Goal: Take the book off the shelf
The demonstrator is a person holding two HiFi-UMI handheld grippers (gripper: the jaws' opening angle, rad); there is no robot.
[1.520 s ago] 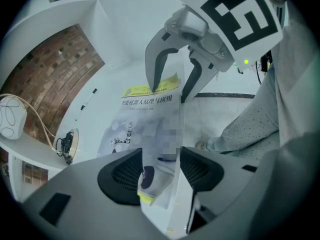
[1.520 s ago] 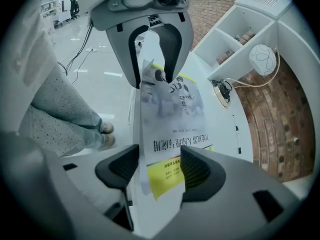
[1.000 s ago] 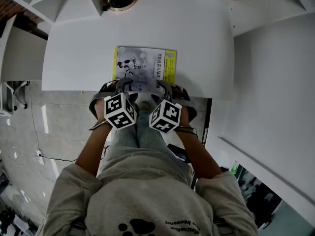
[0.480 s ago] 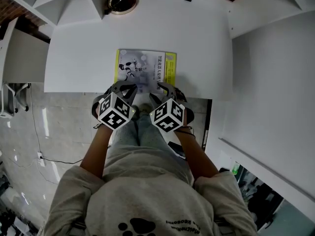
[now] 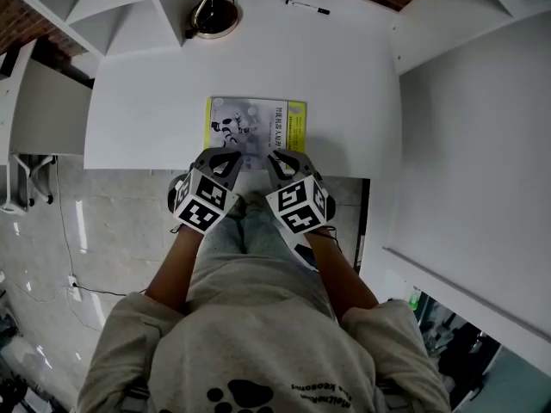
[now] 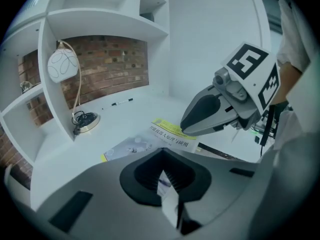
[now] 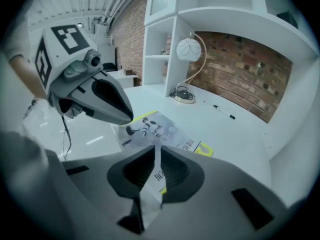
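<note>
Gripping book point(image 5: 256, 127) near edge w/ both: left claw point(image 5: 225, 157) clamped on it; right claw point(image 5: 281, 157) just closed onto it; lift evenly, no tilt.

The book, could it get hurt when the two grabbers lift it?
Maybe. The left gripper and right gripper, whose jaws have just been closing, each pinch only a thin edge of the book, so the cover may bend or tear. It sits at the desk edge, so a slip could drop it to the floor.

Your left gripper point(image 5: 226, 160) and, just beside it, your right gripper point(image 5: 281, 163) angle downward, jaws just closed, each pinching the book's point(image 5: 258, 120) edge between them.
</note>
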